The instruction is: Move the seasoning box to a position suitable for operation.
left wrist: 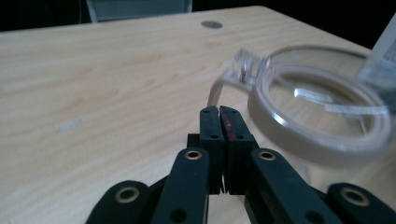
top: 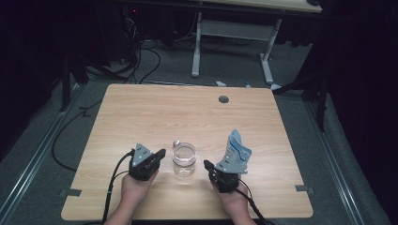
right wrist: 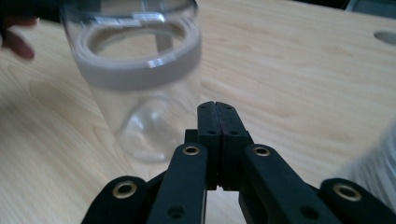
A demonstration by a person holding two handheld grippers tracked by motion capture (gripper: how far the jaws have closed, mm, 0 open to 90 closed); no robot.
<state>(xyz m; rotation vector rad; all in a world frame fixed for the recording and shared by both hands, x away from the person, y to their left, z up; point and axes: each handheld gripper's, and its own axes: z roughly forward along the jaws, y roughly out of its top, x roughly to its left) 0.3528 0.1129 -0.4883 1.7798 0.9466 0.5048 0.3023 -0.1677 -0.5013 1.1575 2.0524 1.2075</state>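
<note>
On the wooden desk (top: 141,112), the left gripper (top: 161,153) sits at the near edge, held from below by the person's left hand (top: 136,188), its cable trailing back off the desk. In the left gripper view its black jaws are pressed together with nothing between them, pointing toward the jar just beside them.

The clear glass jar (top: 184,159) stands upright in the middle, between the two grippers and touching neither. It is open at the top, with a pale band around the rim and a small clear hinge or clasp piece at its far left edge; it looks empty, and the wood grain shows through its base.

To its right, the right gripper (top: 207,164) rests in the person's right hand (top: 233,200). Its jaws too are closed on nothing, as the right gripper view shows, aimed at the jar's lower wall. Just behind this gripper a blue-and-white pouch (top: 238,148) stands upright, close to the jar's right side.

Farther back, a grey round grommet (top: 223,99) is set in the desk, well apart from everything.
</note>
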